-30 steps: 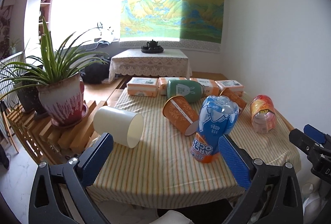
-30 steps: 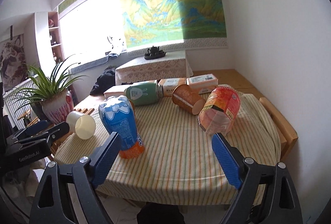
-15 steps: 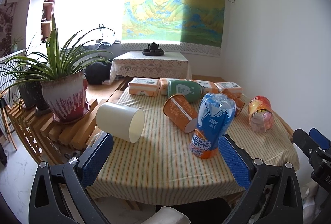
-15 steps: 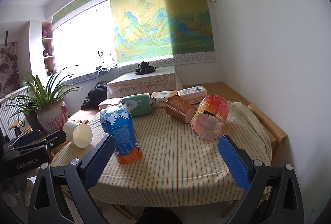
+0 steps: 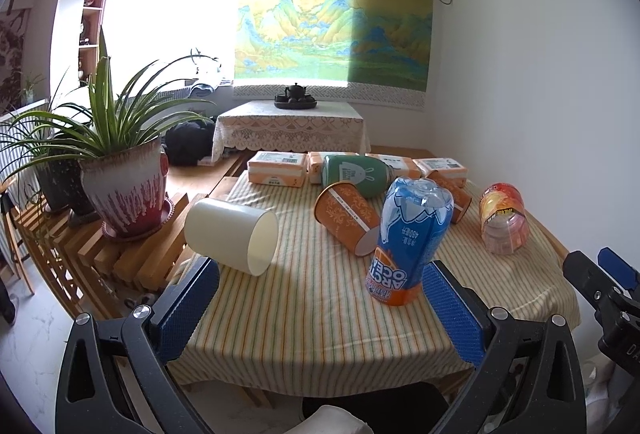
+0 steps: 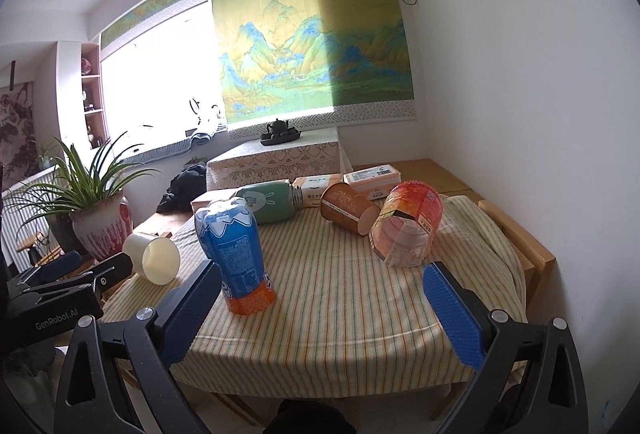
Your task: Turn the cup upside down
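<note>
Both of my wrist views have risen and pulled back a little from the bench (image 5: 320, 314) over the last second; nothing on it has shifted. My left hand-held gripper (image 5: 320, 310) is spread wide and empty, and so is my right hand-held gripper (image 6: 324, 310). The white cup (image 5: 232, 234) lies on its side at the bench's left edge, mouth facing me, just ahead of my left fingers. An inverted blue bottle (image 5: 408, 242) stands near the middle. I judge the flip not started: approach, grasp and turning all remain.
</note>
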A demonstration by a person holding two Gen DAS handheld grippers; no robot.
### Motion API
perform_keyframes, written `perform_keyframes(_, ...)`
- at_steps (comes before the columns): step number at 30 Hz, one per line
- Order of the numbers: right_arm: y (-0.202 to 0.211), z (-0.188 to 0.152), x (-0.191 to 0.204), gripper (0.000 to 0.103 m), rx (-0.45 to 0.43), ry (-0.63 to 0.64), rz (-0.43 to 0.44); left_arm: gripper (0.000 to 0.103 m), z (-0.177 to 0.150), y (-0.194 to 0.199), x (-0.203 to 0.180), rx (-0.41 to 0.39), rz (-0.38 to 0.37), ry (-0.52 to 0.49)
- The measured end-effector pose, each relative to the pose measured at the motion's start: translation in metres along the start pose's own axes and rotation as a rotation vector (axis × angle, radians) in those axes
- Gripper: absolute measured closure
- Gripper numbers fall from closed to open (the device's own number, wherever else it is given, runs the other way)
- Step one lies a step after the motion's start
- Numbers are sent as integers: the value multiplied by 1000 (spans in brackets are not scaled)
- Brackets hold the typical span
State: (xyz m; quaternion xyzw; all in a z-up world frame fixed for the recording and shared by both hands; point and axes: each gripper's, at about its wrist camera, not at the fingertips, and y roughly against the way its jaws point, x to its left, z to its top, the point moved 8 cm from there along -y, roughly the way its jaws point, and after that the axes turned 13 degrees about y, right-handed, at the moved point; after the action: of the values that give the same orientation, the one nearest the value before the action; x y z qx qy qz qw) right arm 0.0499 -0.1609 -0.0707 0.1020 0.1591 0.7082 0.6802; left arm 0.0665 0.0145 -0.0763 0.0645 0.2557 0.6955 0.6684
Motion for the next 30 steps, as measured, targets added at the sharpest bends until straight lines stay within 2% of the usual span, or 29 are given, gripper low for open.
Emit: perform_keyframes(30,0,-1,-2,4,-1,9,-12,0,-1,0,-3,1,-8,-3)
